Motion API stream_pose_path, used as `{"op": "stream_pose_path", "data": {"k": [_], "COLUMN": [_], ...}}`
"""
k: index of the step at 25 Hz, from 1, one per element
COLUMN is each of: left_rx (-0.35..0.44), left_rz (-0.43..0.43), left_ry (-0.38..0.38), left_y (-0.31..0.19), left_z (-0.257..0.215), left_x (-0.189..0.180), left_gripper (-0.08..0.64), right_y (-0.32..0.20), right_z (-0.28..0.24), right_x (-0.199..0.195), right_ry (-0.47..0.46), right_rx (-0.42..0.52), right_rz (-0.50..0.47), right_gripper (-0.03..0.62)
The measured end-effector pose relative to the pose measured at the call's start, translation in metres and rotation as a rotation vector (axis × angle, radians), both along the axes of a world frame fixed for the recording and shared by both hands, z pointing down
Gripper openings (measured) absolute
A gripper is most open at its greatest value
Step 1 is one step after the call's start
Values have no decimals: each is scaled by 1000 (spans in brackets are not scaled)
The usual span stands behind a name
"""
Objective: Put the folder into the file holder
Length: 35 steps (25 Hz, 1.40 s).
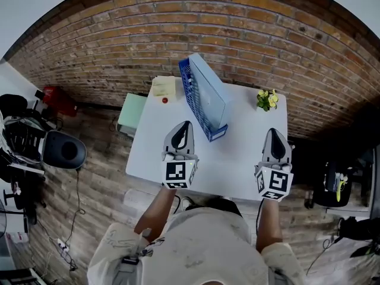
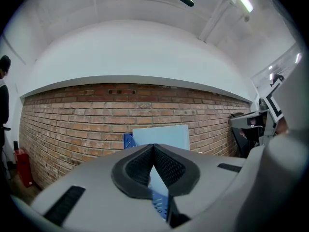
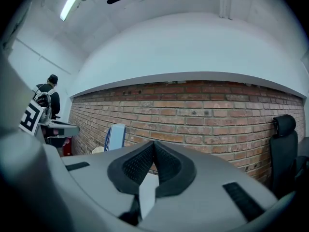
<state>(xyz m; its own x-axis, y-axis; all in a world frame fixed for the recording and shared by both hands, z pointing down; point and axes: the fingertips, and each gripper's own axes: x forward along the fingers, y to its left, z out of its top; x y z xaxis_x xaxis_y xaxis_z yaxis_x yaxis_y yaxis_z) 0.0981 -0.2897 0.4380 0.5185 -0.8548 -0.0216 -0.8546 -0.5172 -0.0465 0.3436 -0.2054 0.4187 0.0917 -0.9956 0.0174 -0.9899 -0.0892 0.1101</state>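
A light blue folder (image 1: 212,92) stands upright inside the blue mesh file holder (image 1: 189,91) at the back middle of the white table (image 1: 237,159). My left gripper (image 1: 186,123) hovers just in front of the holder's near end, shut, with nothing in it. In the left gripper view the folder (image 2: 161,137) and the holder (image 2: 127,140) rise behind the closed left gripper (image 2: 153,146). My right gripper (image 1: 272,130) is over the table's right side, apart from the holder, shut and empty. The right gripper view shows the folder (image 3: 115,135) far to the left of the right gripper (image 3: 154,143).
A yellow notepad (image 1: 163,86) and a small red object (image 1: 165,100) lie at the table's back left. A small plant with yellow flowers (image 1: 267,98) stands at the back right. A brick wall (image 1: 178,34) runs behind. A pale green cabinet (image 1: 132,113) adjoins the table's left.
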Motion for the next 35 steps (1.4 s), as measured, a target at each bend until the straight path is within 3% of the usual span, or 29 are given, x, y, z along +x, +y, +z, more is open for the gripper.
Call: {"op": "stream_pose_path", "data": {"k": [35], "left_rx": [-15], "left_rz": [-22], "left_ry": [-9], "left_y": [2], "left_z": [6], "left_x": [-4], "left_gripper": [9], "right_y": [-9], "right_z": [12], "right_x": [-13], "right_ry": [-21], "right_rx": [-49], "right_rz": [-51], "right_gripper": [20]}}
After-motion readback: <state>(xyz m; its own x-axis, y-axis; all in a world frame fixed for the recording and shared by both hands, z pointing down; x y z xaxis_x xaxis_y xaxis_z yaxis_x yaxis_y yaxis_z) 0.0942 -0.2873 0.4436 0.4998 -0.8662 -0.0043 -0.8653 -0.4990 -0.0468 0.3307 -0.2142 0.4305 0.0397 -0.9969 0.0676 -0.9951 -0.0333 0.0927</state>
